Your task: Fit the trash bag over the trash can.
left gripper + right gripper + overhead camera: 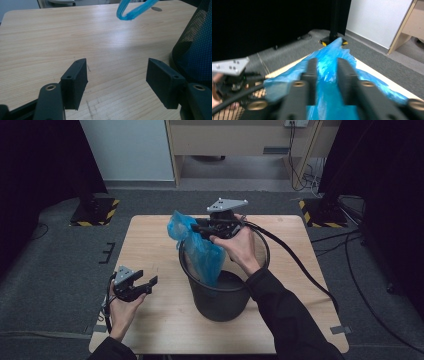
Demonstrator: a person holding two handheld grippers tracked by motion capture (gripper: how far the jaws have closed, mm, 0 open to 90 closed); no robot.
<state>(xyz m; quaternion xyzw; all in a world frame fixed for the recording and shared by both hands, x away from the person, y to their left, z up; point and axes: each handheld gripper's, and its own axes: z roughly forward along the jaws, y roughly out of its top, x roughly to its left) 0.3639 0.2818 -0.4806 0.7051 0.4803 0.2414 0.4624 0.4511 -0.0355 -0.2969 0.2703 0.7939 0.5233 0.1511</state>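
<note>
A black mesh bin point(220, 295) stands on the wooden table point(150, 250) near the middle. A blue plastic bag point(200, 247) hangs partly inside the bin, its top bunched above the rim. My right gripper point(200, 229) is above the bin's far rim, shut on the bag's top; in the right gripper view the blue bag point(327, 72) is pinched between the two jaws. My left gripper point(144, 284) is held low over the table left of the bin, open with nothing between its jaws point(116, 82). The bin's mesh wall point(195, 50) and a fold of the bag point(132, 12) appear ahead of it.
Bare wood surrounds the bin on the left and front. Black cables point(300, 265) trail from the right gripper across the table's right side. Grey carpet point(50, 265), dark stands with yellow-black bases point(95, 212) and a wooden desk point(240, 140) lie beyond the table.
</note>
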